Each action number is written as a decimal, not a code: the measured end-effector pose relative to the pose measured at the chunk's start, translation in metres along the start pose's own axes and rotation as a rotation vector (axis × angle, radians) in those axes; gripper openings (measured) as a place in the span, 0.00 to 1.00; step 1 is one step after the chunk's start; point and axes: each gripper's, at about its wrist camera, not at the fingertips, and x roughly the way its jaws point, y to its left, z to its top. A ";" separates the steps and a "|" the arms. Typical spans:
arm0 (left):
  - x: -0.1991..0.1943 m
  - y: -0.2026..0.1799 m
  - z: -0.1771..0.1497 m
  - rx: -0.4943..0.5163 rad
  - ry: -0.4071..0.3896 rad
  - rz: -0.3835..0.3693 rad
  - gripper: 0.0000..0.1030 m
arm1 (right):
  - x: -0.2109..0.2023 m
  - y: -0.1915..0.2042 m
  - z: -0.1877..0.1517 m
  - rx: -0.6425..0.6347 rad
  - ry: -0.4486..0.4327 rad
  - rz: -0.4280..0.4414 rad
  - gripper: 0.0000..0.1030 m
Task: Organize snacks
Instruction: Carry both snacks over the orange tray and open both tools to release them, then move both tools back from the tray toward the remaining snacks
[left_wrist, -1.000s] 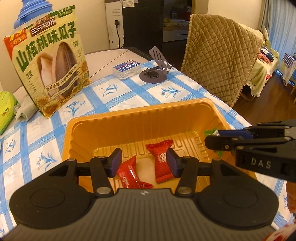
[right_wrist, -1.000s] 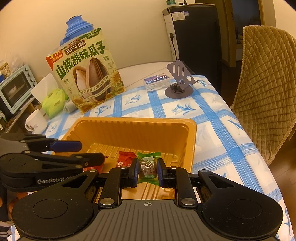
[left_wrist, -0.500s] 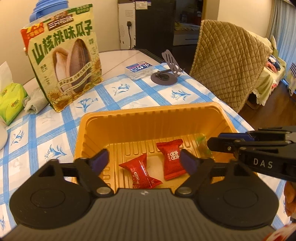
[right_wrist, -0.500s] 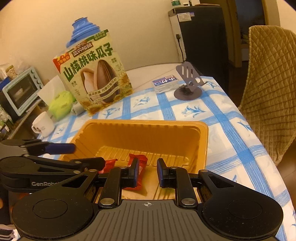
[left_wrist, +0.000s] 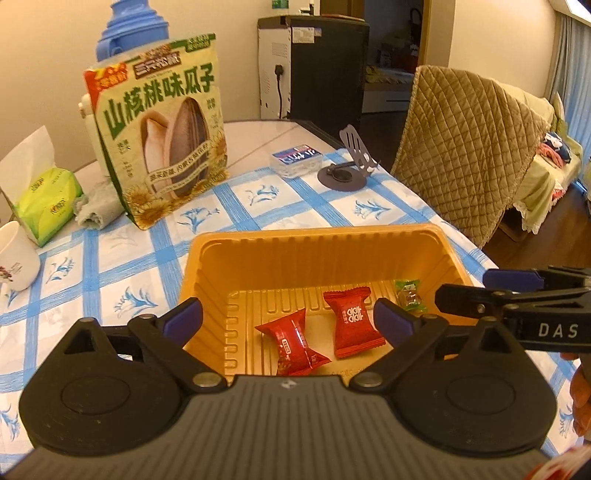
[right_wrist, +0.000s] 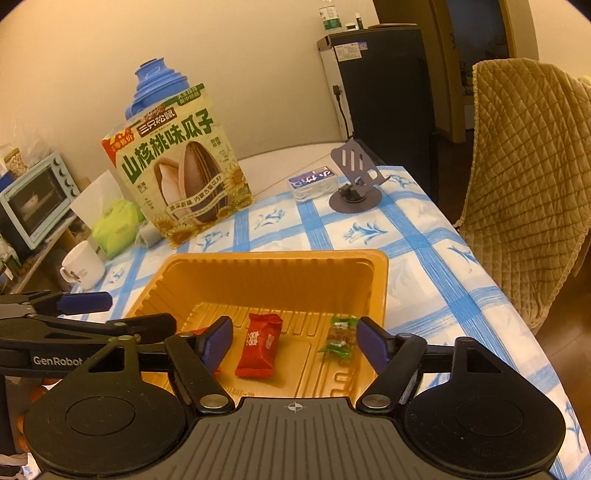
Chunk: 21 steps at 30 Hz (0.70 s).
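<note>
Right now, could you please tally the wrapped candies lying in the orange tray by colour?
Red candies: 2
Green candies: 1
Total: 3 in the orange tray

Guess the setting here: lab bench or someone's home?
Most likely a home dining area: a checked tablecloth, a quilt-covered chair, a fridge and a toaster oven on a side shelf.

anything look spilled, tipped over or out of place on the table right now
Nothing stands out. Two red candies and a green candy lie inside the orange tray, and the sunflower seed bag stands upright behind it.
</note>
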 end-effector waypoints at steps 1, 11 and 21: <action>-0.003 0.000 -0.001 -0.002 -0.002 0.003 0.96 | -0.003 0.000 -0.001 0.005 -0.001 0.003 0.74; -0.049 -0.005 -0.016 -0.032 -0.019 -0.005 0.96 | -0.041 0.003 -0.015 0.016 -0.023 0.020 0.76; -0.105 -0.017 -0.049 -0.072 -0.032 0.015 0.95 | -0.092 0.012 -0.043 -0.060 -0.029 0.038 0.77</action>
